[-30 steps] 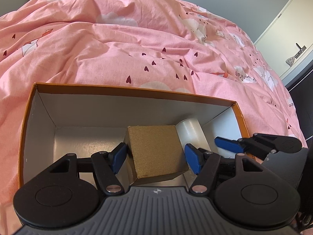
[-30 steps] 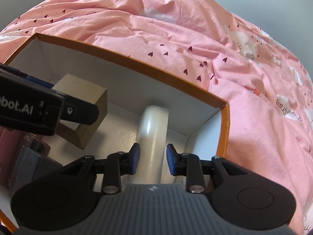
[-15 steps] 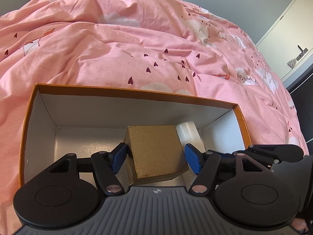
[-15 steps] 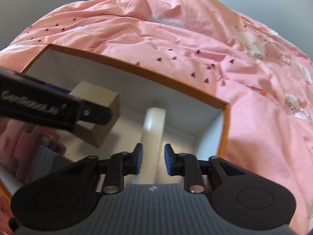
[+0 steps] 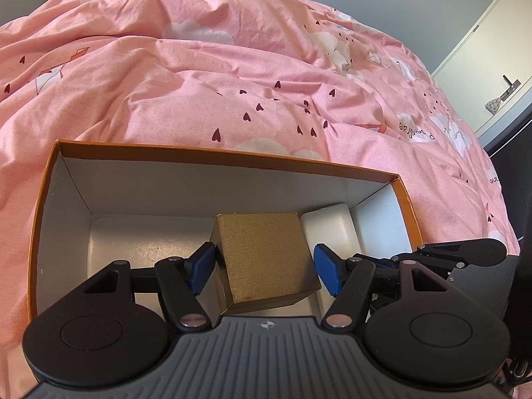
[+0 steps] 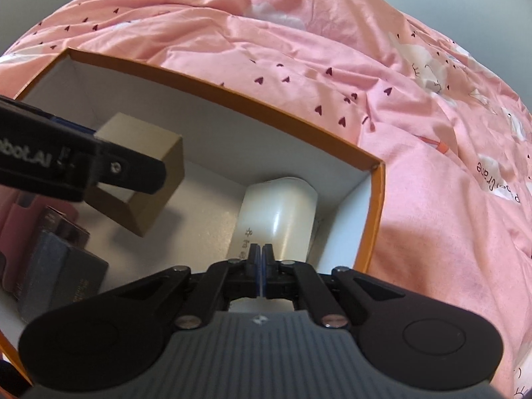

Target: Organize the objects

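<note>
Container: orange-rimmed cardboard box with white interior (image 5: 232, 159), resting on a bed under a pink heart-print duvet (image 5: 232, 76).
Item one: gold-brown textured cardboard cube (image 5: 266, 259), tilted inside the box between the blue pads of the left gripper (image 5: 266, 267). Jaws wide; the 9 o'clock pad is at the cube's edge, the 3 o'clock pad just clear; whether the cube rests on the floor cannot be told.
Item two: white plastic cylindrical bottle (image 6: 279, 212), lying on the box floor in the corner at 3 o'clock of the cube.
Right gripper (image 6: 261, 272): above the bottle's near end, jaws pressed together, holding nothing.
Other contents: dark grey and maroon book-like packs (image 6: 56, 259) at 8 o'clock in the right wrist view.
Progress: bottle and packs judged placed; cube apparently being set down, release unfinished.
Change: one second ago the right jaws straddled the bottle, part-open; they have since closed and drawn back. Left gripper and cube unchanged.
</note>
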A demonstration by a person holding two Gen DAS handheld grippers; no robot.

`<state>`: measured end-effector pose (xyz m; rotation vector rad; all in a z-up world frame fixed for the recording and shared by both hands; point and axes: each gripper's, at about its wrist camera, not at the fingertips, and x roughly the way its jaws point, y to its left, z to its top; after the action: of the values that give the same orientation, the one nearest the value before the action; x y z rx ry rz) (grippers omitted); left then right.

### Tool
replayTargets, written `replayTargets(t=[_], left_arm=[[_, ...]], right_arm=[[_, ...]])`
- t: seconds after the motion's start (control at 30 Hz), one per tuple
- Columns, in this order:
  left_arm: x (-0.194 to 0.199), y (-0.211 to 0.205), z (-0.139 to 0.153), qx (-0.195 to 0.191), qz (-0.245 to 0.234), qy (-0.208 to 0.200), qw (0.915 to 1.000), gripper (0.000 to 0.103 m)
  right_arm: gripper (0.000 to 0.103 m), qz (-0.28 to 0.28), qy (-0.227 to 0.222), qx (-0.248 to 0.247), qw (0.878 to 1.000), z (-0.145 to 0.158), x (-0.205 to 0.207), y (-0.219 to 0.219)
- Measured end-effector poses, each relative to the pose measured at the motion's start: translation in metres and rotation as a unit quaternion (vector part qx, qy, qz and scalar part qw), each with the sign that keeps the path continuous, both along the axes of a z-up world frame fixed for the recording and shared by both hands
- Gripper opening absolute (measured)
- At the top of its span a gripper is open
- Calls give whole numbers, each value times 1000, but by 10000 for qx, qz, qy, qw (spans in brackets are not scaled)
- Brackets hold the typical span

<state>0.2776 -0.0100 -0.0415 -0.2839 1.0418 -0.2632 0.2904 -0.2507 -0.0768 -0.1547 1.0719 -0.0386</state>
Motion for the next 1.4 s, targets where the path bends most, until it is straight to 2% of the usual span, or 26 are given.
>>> replayTargets(t=[0.17, 0.47, 0.7, 0.87, 1.13, 1.33, 1.4], left_arm=[[0, -2, 0, -13, -57, 37, 10000, 75], [-11, -14, 5, -149, -325, 140, 9993, 75], [-17, -18, 12, -254, -386, 156, 9988, 75], [-18, -15, 13, -286, -358, 178, 9988, 75], [-18, -13, 12, -367, -350, 232, 9984, 75], [-18, -15, 10, -465, -385, 411, 9973, 75], [-19, -19, 8, -436, -435, 469, 9970, 75]], right_arm=[[0, 244, 30, 101, 9996, 8, -8, 0], [0, 475, 1244, 924, 9868, 7, -21, 2], [0, 733, 1825, 763, 9775, -9, -28, 22], [0, 665, 1911, 713, 9767, -21, -26, 24], [0, 516, 1729, 787, 9804, -26, -28, 26], [0, 578, 1509, 815, 9835, -18, -38, 27], [5, 582, 1378, 997, 9837, -6, -43, 24]])
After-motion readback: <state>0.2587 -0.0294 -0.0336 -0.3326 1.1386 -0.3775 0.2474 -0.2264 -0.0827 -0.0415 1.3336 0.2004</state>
